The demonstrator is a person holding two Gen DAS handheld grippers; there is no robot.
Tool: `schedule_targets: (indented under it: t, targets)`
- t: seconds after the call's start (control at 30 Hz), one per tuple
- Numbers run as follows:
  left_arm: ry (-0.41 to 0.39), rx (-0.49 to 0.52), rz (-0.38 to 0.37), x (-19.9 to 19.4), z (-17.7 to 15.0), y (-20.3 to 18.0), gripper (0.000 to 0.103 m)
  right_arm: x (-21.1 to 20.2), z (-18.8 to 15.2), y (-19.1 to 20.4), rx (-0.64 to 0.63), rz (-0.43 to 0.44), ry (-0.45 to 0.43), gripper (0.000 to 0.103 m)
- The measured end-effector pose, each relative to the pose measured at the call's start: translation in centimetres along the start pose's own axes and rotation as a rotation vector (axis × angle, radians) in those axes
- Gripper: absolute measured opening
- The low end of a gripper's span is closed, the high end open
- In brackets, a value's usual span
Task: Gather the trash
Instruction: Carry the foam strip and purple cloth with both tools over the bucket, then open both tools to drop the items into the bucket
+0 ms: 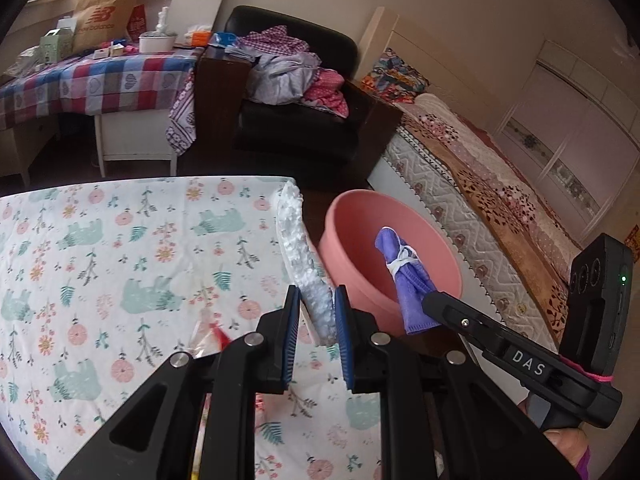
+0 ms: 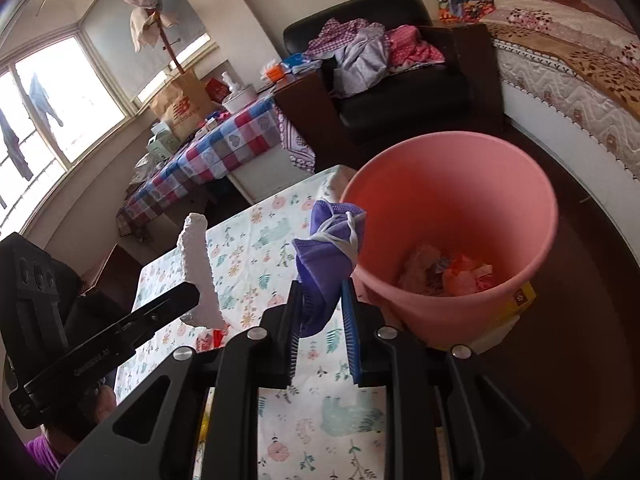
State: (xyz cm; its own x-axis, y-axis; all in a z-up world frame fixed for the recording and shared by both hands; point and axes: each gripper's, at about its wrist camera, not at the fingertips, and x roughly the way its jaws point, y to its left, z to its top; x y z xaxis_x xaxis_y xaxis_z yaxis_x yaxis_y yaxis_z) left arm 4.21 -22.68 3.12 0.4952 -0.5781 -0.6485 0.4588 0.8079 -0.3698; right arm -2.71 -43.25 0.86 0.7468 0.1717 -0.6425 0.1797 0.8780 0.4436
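**A:** Which step are you on?

**B:** Carrying, I'd judge. Your left tongs (image 1: 317, 312) are clamped on a chunk of white styrofoam (image 1: 308, 256), crumbly and bead-grained, a long irregular slab standing up toward 12 o'clock over the floral cloth on the counter (image 1: 120, 248). Your right tongs (image 2: 320, 312) pinch a crumpled purple face mask (image 2: 324, 248), soft pleated fabric bound by its white ear loop.

**A:** And the bin?

**B:** The pink plastic wastebasket (image 2: 532, 216), smooth and round, sits on the floor just off the counter's edge, at about 2 o'clock from your right tongs, with wrappers already at the bottom.

**A:** Next move?

**B:** Probably bring each load over the rim and let go; the foam looks light and may shed crumbs.
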Motion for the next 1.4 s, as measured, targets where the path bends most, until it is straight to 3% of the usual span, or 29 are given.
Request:
schedule_targets:
  t: [0.27, 0.7, 0.93, 1.13, 1.23, 1.4]
  targets:
    - [0.046, 0.072, -0.118, 4.3, 0.8, -4.6, 0.017, 0.4, 0.7, -3.8, 0.061, -0.091, -0.034, 0.02]
    - [0.14, 0.108, -0.143, 10.8, 1.1, -7.2, 0.019, 2.4, 1.1, -6.3, 0.092, -0.171, -0.015, 0.02]
    - [0.134, 0.102, -0.131, 11.0, 1.0, -6.8, 0.031, 2.9, 1.0, -6.8, 0.108, -0.193, -0.005, 0.021]
    - [0.114, 0.089, -0.14, 9.8, 1.2, -6.2, 0.031, 2.8, 0.8, -6.9, 0.108, -0.199, -0.013, 0.024]
    - [0.095, 0.091, -0.142, 8.7, 1.4, -5.9, 0.032, 2.6, 0.8, -7.0, 0.109, -0.196, -0.026, 0.035]
    - [0.028, 0.136, -0.119, 5.6, 1.7, -5.3, 0.034, 1.8, 0.7, -5.8, 0.08, -0.17, -0.03, 0.035]
